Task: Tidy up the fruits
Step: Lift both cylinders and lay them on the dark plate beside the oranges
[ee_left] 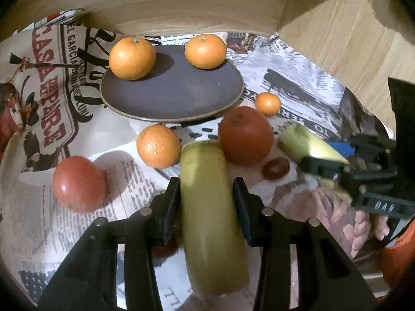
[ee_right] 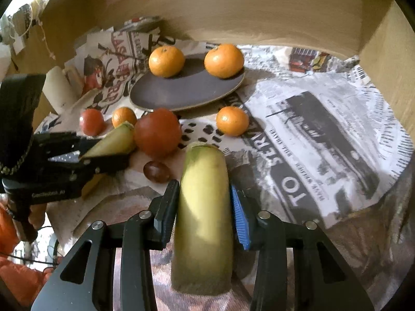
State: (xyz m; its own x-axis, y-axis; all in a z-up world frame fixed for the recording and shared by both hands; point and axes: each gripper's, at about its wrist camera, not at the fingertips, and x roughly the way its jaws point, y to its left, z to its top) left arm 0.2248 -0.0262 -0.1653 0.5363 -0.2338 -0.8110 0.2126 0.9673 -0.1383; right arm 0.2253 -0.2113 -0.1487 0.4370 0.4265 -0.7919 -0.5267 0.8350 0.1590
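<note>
Fruits lie scattered on a newspaper-print cloth (ee_left: pixel 85 181), and each gripper already pinches a pale yellow-green banana piece. The left gripper (ee_left: pixel 206 194) has its two black fingers (ee_left: pixel 171 202) pressed against the sides of the left banana piece (ee_left: pixel 207 207), which runs lengthwise between them with its cut end pointing far toward the dark oval plate (ee_left: pixel 171 90); the right gripper (ee_right: pixel 205 199) grips the right banana piece (ee_right: pixel 205 220) the same way, one finger carrying a blue ribbed pad (ee_right: pixel 240 220). Gripping along the length looks meant to keep the soft fruit from slipping while it is carried, probably to the plate, though where the bananas belong cannot be read from the task. Two mandarins (ee_left: pixel 132 58) sit on the plate's far rim, leaving its near part bare. Near the plate lie a third mandarin (ee_left: pixel 158 146), a small mandarin (ee_left: pixel 268 103), a large tomato (ee_left: pixel 245 136), a second tomato (ee_left: pixel 79 184) to the left, and a small dark cherry tomato (ee_left: pixel 275 167). The left wrist view shows the right gripper from the side, and the second tomato large and close. The right wrist view alone shows a white cylinder (ee_right: pixel 58 90) at the far left, the person's left hand (ee_right: pixel 36 217) on the other handle, and a wide stretch of cloth to the right.
</note>
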